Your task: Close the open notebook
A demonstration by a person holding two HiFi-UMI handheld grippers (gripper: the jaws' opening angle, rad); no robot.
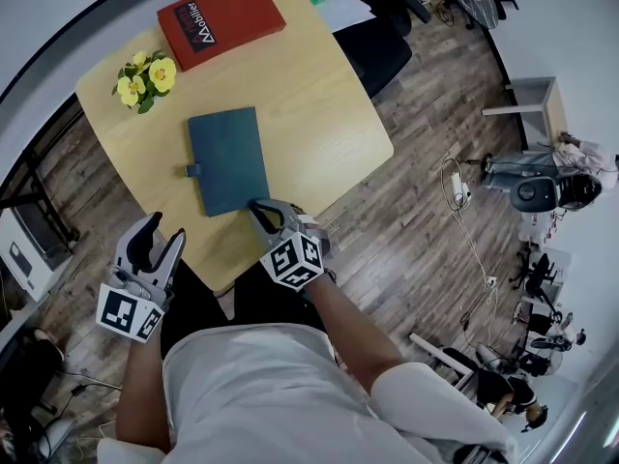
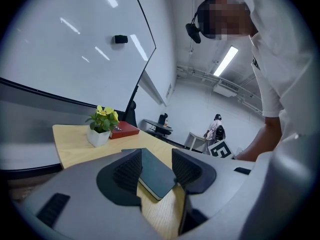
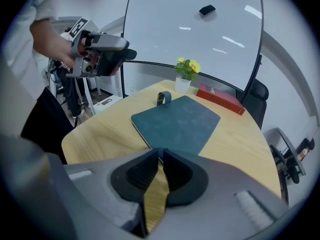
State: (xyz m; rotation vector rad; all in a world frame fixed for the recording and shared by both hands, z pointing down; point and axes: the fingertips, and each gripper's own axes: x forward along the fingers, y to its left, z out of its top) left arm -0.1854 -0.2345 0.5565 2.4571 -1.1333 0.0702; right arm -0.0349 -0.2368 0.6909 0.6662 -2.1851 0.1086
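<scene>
1. I'm holding my right claw [image 1: 259, 207] down at the near corner of the teal notebook [image 1: 228, 159]. Its jaws are clenched tip to tip right at that corner. Whether a sliver of cover is sitting between them, I cannot tell.
2. The notebook is lying shut and flat on the wooden table [image 1: 319, 95], with its clasp tab [image 1: 192, 171] sticking out from the left edge.
3. My left claw [image 1: 162, 232] is hovering by the table's near edge, jaws released and wide apart, gripping nothing. The notebook is showing beyond the gap.
4. At the far side, a red book [image 1: 221, 19] is resting near the table's edge. A small pot of yellow flowers [image 1: 145, 77] is standing near it, and both are sitting well apart from the notebook.
</scene>
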